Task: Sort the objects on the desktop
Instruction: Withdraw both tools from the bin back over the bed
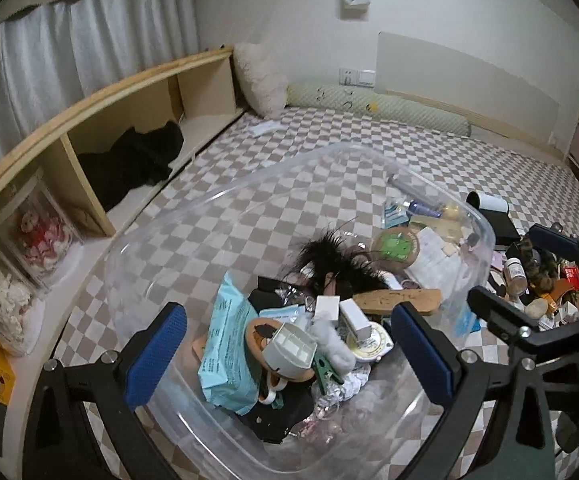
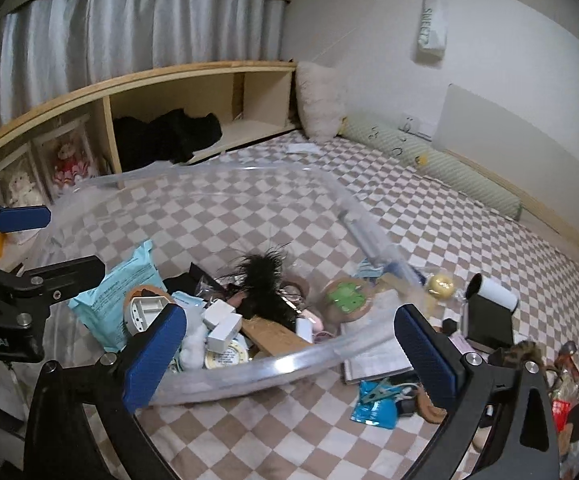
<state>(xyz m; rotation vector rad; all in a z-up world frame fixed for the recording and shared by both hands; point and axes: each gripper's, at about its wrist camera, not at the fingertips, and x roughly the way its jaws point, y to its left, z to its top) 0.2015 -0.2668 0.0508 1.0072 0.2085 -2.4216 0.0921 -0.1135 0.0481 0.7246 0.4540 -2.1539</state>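
Observation:
A clear plastic bin [image 1: 157, 240] [image 2: 289, 364] sits on the checkered bed. It holds several items: a teal wipes pack [image 1: 225, 356] [image 2: 121, 300], a black feather tuft [image 1: 329, 260] [image 2: 261, 280], a wooden piece [image 1: 401, 300] [image 2: 277, 336], small white boxes [image 1: 353, 316] [image 2: 221, 326] and a round green-print disc [image 1: 395, 246] [image 2: 345, 294]. My left gripper [image 1: 289, 364] is open above the bin's near part. My right gripper [image 2: 289, 356] is open over the bin's near rim and holds nothing.
More clutter lies right of the bin: a white cylinder [image 2: 493, 292], a black stand [image 2: 489, 320], a blue packet [image 2: 373, 406], a notebook [image 2: 373, 360], bottles and small items [image 1: 537, 280]. A wooden shelf [image 1: 121, 120] with black cloth runs along the left. Pillows lie at the head.

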